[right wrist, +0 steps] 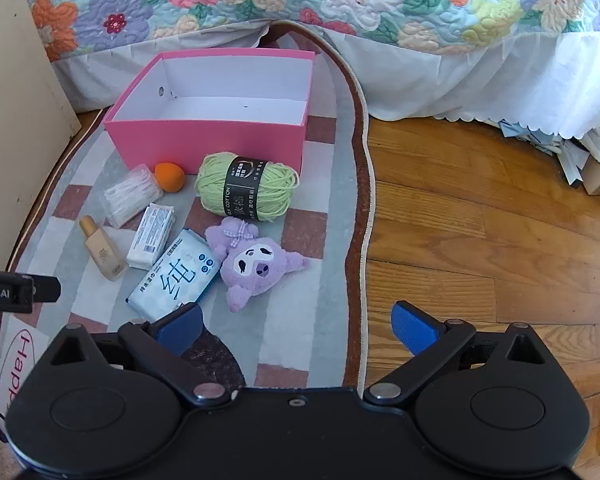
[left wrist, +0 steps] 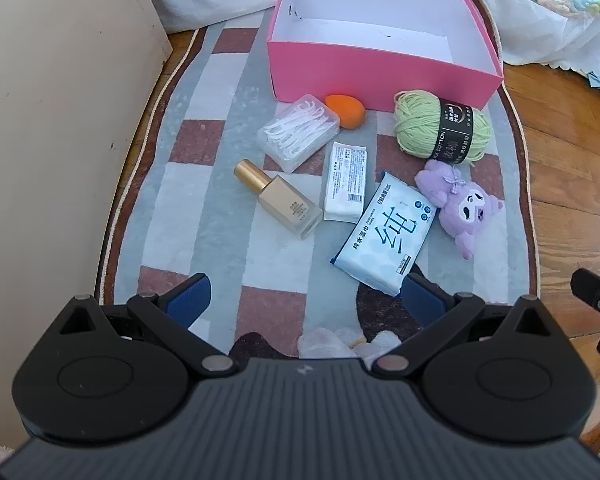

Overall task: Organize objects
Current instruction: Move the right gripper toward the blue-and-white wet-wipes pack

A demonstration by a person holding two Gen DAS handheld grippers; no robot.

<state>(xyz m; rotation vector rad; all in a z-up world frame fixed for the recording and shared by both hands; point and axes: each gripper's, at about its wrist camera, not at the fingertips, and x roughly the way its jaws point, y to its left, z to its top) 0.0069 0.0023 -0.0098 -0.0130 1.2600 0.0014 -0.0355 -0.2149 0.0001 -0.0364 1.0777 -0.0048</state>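
Seven small household items lie loose on a checked rug on the wooden floor, just in front of an empty pink box waiting to receive them. There is one of each: a clear case of floss picks, an orange makeup sponge, a skein of green yarn, a gold-capped glass bottle, a white wrapped packet, a pack of wet wipes and a purple plush toy. The left gripper and the right gripper both hover above the near edge of the spread, jaws at full width and holding nothing. The bottle looks the heaviest and most breakable, smooth and likely to roll; a hold across its flat body seems safest. The floss case appears rigid but slick, best taken across its short sides. Yarn, plush and sponge should be light and yielding anywhere. The wipes pack and packet would likely sag, so a hold across the middle suits them.
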